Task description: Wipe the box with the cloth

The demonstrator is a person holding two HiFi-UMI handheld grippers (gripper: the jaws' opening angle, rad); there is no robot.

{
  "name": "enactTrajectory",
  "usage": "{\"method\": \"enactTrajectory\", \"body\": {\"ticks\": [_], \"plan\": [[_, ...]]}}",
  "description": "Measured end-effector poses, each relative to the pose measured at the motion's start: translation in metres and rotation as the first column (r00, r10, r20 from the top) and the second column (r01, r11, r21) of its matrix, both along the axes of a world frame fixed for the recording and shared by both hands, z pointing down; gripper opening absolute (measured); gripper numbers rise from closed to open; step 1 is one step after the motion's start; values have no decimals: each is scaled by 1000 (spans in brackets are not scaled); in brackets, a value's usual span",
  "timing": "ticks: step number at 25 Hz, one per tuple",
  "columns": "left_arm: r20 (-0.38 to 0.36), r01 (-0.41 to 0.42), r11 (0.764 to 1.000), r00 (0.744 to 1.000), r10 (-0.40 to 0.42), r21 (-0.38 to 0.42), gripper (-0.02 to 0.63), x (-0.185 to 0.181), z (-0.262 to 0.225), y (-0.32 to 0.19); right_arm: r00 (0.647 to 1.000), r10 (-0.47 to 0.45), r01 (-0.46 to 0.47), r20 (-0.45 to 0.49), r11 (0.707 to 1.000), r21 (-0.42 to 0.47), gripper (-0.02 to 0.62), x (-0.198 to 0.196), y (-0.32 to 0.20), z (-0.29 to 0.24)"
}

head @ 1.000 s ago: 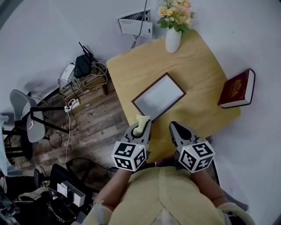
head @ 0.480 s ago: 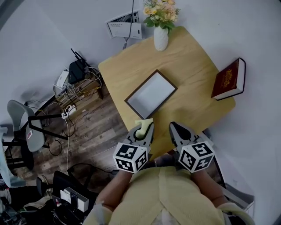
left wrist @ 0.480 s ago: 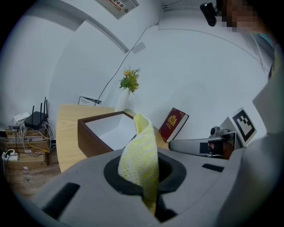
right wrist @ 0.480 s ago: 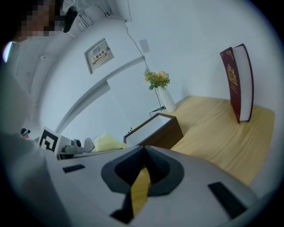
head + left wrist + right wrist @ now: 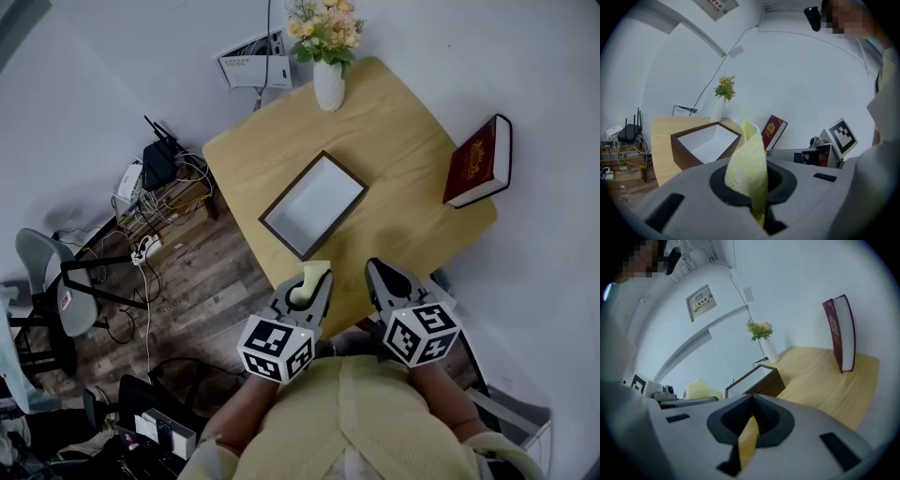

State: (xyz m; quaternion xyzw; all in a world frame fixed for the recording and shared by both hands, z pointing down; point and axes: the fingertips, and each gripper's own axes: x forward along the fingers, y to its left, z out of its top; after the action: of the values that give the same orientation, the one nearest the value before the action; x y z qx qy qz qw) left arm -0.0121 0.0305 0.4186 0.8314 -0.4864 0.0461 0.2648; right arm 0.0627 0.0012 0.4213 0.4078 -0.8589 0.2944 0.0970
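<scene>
- Two grippers: our left gripper pinches the cloth, right gripper clenched empty.
- Box sits on the table, well apart from both.
- Unbraced, it may slide when we wipe.

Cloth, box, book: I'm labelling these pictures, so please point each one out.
Cloth (image 5: 747, 161): left gripper view, middle of its folded fabric.
Box (image 5: 314, 202): head view, bare white floor inside.
Book (image 5: 472, 161): head view, red front cover.

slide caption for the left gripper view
Left gripper shut on a pale yellow knitted cloth, short of the white-lined dark brown wooden box on a light wooden table.
</scene>
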Motion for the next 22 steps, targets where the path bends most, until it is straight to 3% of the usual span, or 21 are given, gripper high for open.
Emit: {"method": "enactTrajectory", "body": {"ticks": [5, 14, 22], "plan": [[20, -63, 997, 998, 62, 50, 25, 21, -16, -9, 998, 57, -57, 6, 998, 29, 31, 14, -10, -7], [239, -142, 986, 964, 117, 89, 25, 55, -6, -62, 990, 137, -138, 15, 990, 20, 31, 41, -30, -3], [358, -187, 979, 922, 145, 86, 25, 81, 4, -102, 991, 128, -127, 25, 992, -27, 31, 44, -42, 12]]}}
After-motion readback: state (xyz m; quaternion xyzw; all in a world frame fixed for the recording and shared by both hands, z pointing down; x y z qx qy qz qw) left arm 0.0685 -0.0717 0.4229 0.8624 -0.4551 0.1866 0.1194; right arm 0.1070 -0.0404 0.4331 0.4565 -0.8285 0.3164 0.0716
